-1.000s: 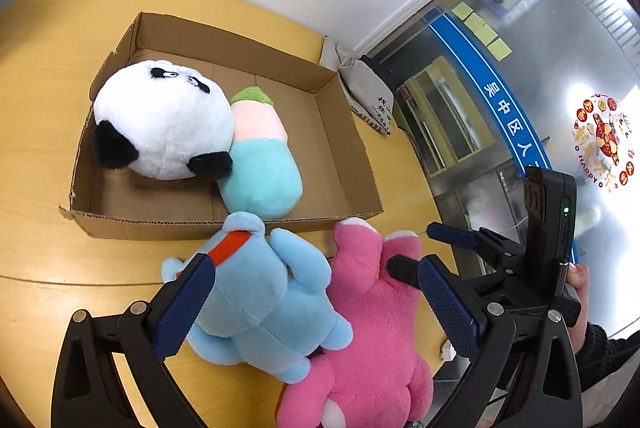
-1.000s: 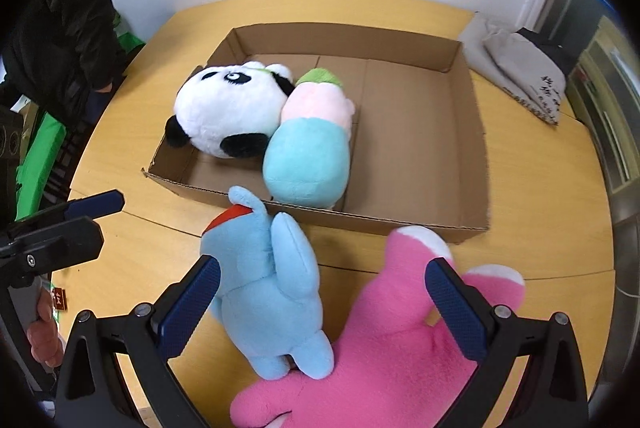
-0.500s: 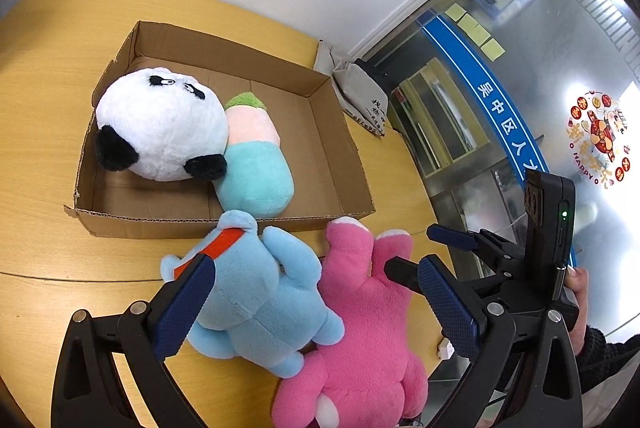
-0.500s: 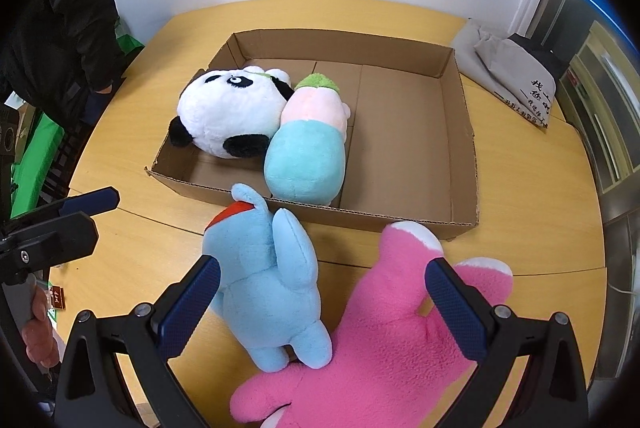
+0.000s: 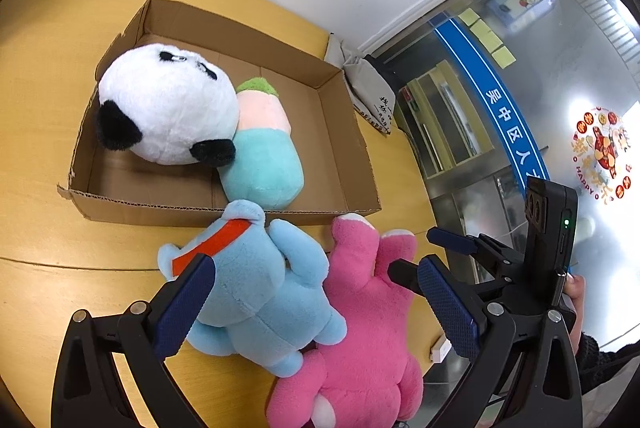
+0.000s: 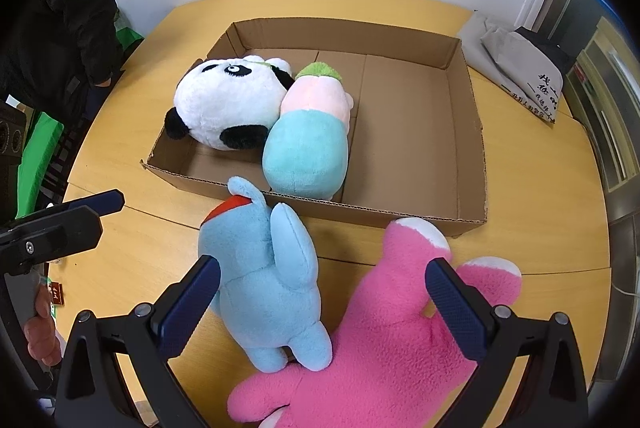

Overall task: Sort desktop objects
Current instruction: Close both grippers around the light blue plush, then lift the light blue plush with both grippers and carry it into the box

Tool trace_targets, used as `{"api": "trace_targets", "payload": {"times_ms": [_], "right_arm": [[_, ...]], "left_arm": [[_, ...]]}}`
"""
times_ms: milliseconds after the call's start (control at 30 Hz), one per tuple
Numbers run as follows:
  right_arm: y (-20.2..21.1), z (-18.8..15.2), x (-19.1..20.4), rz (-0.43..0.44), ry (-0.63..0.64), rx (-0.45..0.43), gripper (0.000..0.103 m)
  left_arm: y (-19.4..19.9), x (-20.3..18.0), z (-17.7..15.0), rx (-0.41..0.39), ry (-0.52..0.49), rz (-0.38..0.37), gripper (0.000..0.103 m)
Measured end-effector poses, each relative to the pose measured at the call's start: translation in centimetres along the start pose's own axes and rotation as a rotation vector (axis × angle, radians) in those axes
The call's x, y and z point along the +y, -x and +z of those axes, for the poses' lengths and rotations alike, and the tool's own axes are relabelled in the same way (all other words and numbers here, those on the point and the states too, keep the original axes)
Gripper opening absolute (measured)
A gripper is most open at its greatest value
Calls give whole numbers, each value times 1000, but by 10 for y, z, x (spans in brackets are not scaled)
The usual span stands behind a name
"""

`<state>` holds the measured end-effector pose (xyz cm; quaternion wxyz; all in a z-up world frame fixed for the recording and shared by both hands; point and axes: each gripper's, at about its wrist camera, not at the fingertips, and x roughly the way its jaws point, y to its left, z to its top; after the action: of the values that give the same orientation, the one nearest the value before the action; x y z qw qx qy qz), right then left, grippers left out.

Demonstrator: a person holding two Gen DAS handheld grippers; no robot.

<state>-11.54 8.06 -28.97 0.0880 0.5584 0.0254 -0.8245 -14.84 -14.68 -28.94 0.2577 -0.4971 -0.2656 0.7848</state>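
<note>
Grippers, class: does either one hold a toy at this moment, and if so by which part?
Neither. The left gripper and right gripper are open above the blue toy and pink toy.

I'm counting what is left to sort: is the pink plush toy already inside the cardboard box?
No, the pink plush toy lies on the table outside the cardboard box.

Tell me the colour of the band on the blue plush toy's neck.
Red-orange, on the light blue plush toy; the band shows best in the left wrist view.
</note>
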Motion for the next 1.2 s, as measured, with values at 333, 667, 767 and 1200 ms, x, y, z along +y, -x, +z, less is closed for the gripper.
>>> {"api": "trace_targets", "payload": {"times_ms": [333,667,767,1200], "right_arm": [[-49,-18,10,100,129,112,102],[-128,-42,26,191,151,247,102],[-149,-44,28,259,138,266,101],[-146,-56,27,388,127,227,74]], "left_arm": [[-40,51,-8,52,142,-49,102],[-93,104,-25,137,237,-57,102],[-107,109,-32,165,231,-51,101],[-105,103,-42,182,231,-53,80]]}}
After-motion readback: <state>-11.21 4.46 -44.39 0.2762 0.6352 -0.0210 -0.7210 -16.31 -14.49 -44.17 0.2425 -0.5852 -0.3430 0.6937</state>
